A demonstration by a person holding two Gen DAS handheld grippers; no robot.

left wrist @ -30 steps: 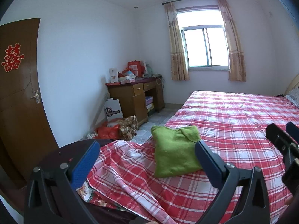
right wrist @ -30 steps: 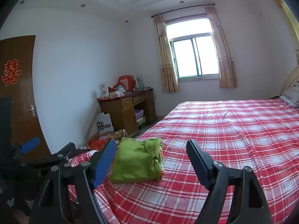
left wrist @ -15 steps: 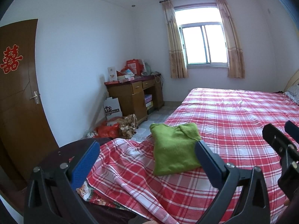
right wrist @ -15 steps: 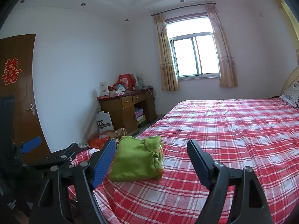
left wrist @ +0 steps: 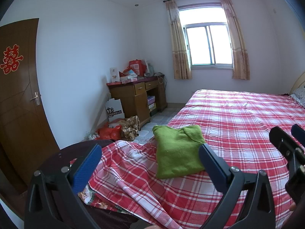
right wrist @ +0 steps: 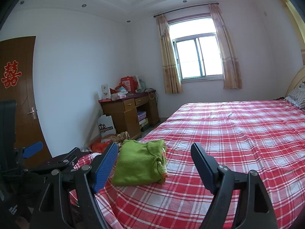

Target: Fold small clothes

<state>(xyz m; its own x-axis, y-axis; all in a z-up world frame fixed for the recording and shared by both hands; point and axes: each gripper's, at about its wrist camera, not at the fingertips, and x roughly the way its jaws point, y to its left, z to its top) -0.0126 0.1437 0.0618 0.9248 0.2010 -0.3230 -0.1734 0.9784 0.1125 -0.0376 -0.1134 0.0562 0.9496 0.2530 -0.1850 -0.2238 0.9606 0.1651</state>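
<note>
Almost nothing has shifted since a second ago: both views sit a touch higher and further back, and the green garment has kept its shape and place.

Your biggest concern is the bed [left wrist: 238, 114]. Its red plaid sheet [right wrist: 228, 137] is loose and rucked at the near corner, where a fold of it hangs over the edge, so any pinch taken low may catch sheet along with cloth and drag the whole bundle.

Next, the green garment [left wrist: 177, 150] lies folded into a compact pad near that corner, close to the bed's edge. A push from the right side could slide it off towards the floor clutter. In the right wrist view a patterned strip shows along its right edge, probably a tucked inner layer; lifting there may pull the fold open.

Your left gripper [left wrist: 148, 162] is released, jaws wide, holding nothing, hovering short of the garment. Your right gripper [right wrist: 152, 162] is likewise spread and empty. They sit near each other, so closing in together risks a knock.
</note>
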